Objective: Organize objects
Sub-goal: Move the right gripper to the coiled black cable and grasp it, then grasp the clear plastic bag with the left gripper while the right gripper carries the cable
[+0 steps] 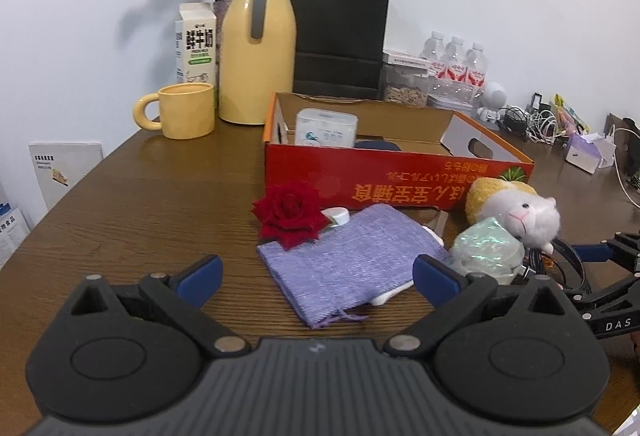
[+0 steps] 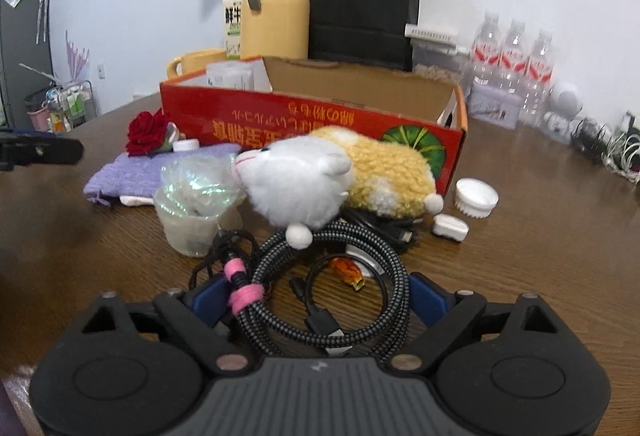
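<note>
Right now the left hand-held gripper (image 1: 318,278) hangs released over the brown wooden bench (image 1: 140,220), its blue pads spread wide with the near end of a lilac woven pouch (image 1: 352,260) between them, untouched. A red rose head (image 1: 289,212) lies on the pouch's far corner, beside a small white cap (image 1: 338,217).

Behind these stands an open red cardboard box (image 1: 400,176) with upside-down print, holding a white lidded container (image 1: 326,126) at its left end.

The right hand-held gripper (image 2: 316,296) is also spread; a coiled black-and-grey braided cable (image 2: 332,260), bound with pink ties, sits between its pads. Whether the pads press on the coil cannot be told, though gaps seem to show at the sides. A plush hamster (image 2: 320,176), white-faced and yellow-backed, lies on its side just beyond the coil, against the box front, one paw touching the cable. Left of it stands a crumpled clear plastic cup (image 2: 196,204). To the right, a white ridged cap (image 2: 476,198) and a small white charger (image 2: 450,228) rest on the bench.

At the back stand a yellow thermos jug (image 1: 258,48), a yellow mug (image 1: 186,110), a milk carton (image 1: 197,44) and a black paper bag (image 1: 340,32).
</note>
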The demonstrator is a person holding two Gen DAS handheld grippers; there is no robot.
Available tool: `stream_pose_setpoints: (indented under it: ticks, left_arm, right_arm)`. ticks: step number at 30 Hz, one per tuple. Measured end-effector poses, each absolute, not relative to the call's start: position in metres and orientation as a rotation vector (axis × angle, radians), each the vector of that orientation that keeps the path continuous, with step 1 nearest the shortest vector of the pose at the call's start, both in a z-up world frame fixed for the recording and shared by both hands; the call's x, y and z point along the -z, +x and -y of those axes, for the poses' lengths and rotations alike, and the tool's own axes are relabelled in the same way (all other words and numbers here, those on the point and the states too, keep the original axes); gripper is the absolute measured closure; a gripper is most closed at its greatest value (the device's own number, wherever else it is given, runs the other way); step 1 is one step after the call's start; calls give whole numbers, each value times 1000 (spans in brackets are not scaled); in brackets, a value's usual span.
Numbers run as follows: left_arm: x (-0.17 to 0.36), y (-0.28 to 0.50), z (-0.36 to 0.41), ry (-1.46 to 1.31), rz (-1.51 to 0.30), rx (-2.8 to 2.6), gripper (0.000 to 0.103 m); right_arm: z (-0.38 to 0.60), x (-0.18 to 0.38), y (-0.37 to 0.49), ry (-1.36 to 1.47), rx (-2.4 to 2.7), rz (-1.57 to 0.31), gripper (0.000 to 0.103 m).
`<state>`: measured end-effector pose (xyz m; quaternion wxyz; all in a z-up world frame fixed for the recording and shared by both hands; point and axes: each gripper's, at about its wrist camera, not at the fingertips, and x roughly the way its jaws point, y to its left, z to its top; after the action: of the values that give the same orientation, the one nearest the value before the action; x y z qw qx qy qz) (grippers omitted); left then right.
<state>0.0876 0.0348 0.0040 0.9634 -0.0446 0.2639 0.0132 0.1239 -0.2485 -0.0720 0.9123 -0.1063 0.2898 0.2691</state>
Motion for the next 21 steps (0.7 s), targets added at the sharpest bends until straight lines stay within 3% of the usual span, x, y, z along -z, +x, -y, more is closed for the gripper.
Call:
stream_pose_setpoints:
  ticks: [21]
  left_arm:
    - [7, 126, 48, -25, -574, 120, 0]
  right_arm:
    - [294, 62, 89, -84, -430, -418, 11]
